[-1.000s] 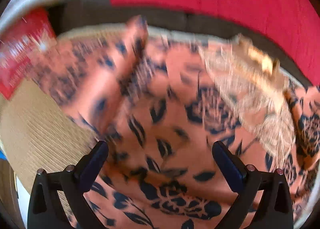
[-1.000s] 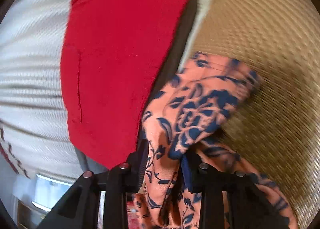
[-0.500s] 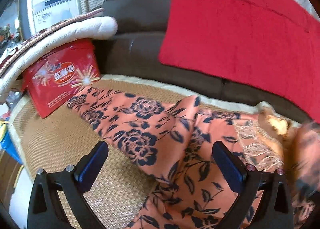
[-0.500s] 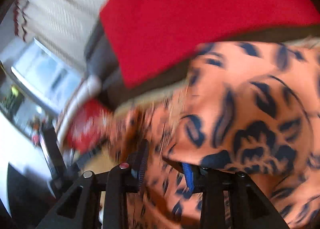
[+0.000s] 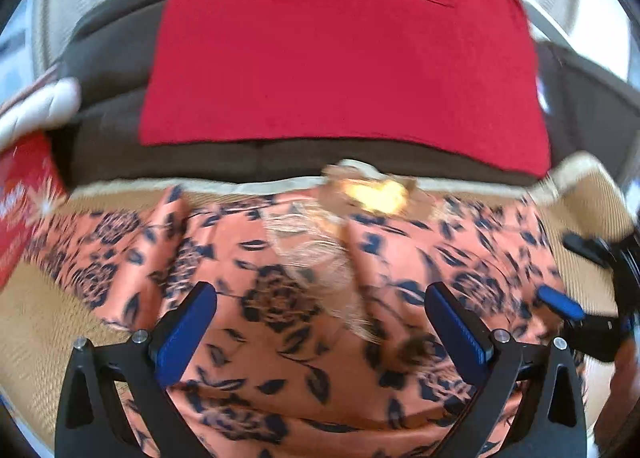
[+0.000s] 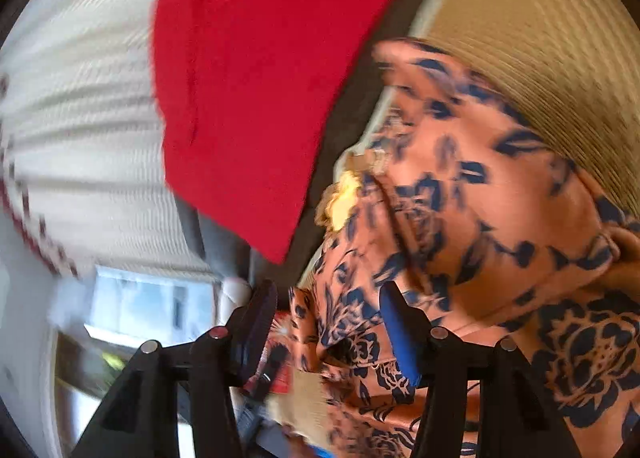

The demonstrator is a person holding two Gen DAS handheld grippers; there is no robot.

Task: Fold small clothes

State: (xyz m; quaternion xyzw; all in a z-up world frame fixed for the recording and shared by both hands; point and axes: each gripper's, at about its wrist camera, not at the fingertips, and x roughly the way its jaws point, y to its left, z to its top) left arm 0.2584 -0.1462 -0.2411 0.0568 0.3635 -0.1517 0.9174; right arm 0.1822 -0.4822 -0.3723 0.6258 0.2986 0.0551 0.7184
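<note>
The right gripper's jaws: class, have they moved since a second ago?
Yes. The right gripper has just been opening; its pads, earlier clamped on the floral garment, now stand apart from it.

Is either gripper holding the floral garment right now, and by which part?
Nothing held: left gripper open above floral garment; right gripper jaws just opened, fabric loose between them.

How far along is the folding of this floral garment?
Done: the floral garment lies spread, rumpled, on the woven mat. In hand: the right claw has just been opening, cloth loose between its jaws; the left claw hangs open above. Left: neat folds, none visible yet.
</note>
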